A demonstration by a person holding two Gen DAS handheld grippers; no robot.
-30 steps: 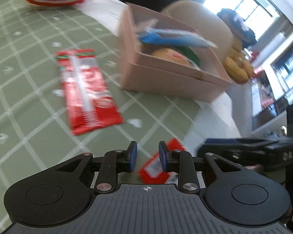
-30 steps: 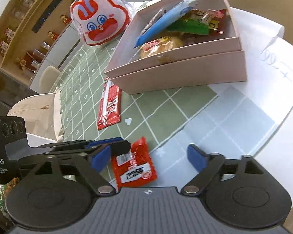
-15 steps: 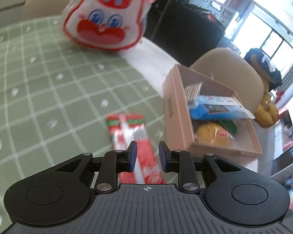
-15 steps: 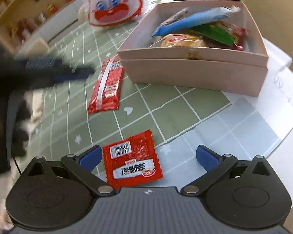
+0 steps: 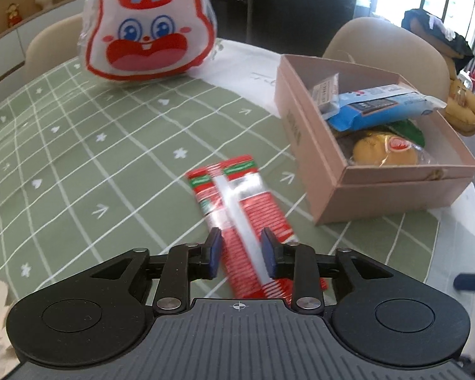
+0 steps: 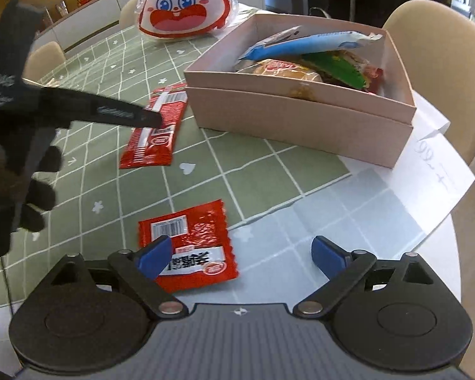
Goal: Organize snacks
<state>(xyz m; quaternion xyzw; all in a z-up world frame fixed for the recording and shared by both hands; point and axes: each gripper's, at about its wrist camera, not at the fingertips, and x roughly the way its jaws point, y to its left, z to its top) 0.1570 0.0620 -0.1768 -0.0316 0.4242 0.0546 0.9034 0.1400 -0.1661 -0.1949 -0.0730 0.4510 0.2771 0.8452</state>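
A long red snack packet [image 5: 237, 202] lies on the green checked cloth; it also shows in the right wrist view [image 6: 155, 133]. My left gripper [image 5: 241, 253] hovers over its near end, jaws a small gap apart, holding nothing. A small square red packet [image 6: 190, 243] lies near the table's edge. My right gripper [image 6: 242, 253] is wide open just above it, left finger over the packet. The pink cardboard box [image 5: 319, 164], also in the right wrist view [image 6: 300, 120], holds a blue packet [image 5: 380, 107], a yellow bun [image 5: 383, 152] and a green packet.
A big rabbit-face snack bag [image 5: 148, 25] stands at the far side of the cloth. A white paper sheet [image 6: 440, 171] lies under the box by the table's right edge. Beige chairs [image 5: 386, 44] stand around the table.
My left gripper swung from the small packet over to the long red packet and now hovers above it. My right gripper came down closer to the small red packet, still open.
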